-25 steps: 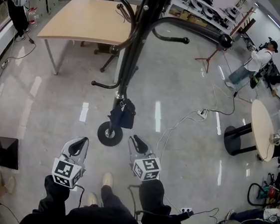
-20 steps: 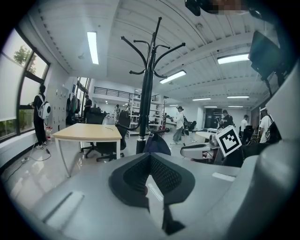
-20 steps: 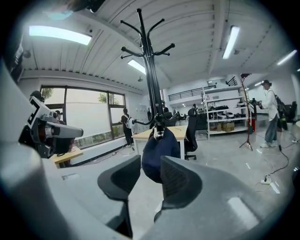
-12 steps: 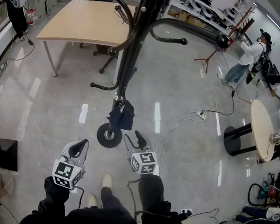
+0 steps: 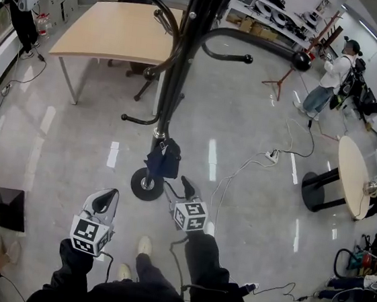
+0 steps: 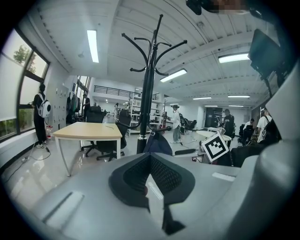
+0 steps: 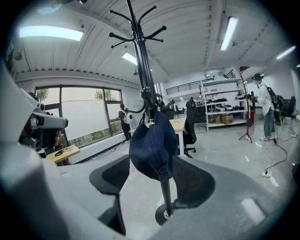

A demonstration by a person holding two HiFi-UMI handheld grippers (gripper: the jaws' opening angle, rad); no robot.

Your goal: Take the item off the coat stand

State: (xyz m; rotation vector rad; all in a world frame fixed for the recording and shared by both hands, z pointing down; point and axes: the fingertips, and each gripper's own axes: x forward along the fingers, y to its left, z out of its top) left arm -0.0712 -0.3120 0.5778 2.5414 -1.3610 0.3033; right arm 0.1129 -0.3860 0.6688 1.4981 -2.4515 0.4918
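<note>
A black coat stand [image 5: 175, 78] rises from a round base [image 5: 146, 183] on the floor in front of me. A dark navy cap [image 5: 164, 158] hangs low on its pole. In the right gripper view the cap [image 7: 152, 144] hangs in the gap ahead of my right gripper [image 7: 152, 174]. Its jaws have just been opening and now stand wide, with the pads clear of the cloth. From the head view, my right gripper [image 5: 177, 188] sits just short of the cap. My left gripper [image 5: 106, 198] hangs back at the left, shut and holding nothing [image 6: 149, 161].
A wooden table [image 5: 114, 30] with an office chair stands behind the stand. White cables and a power strip [image 5: 273, 152] lie on the floor to the right. A round table [image 5: 352, 174] and a person [image 5: 329, 69] by a tripod are further right.
My right gripper has moved forward and down toward the cap, and its jaws have opened wide. The left gripper has stayed put. The person at the back right has shifted a little.
</note>
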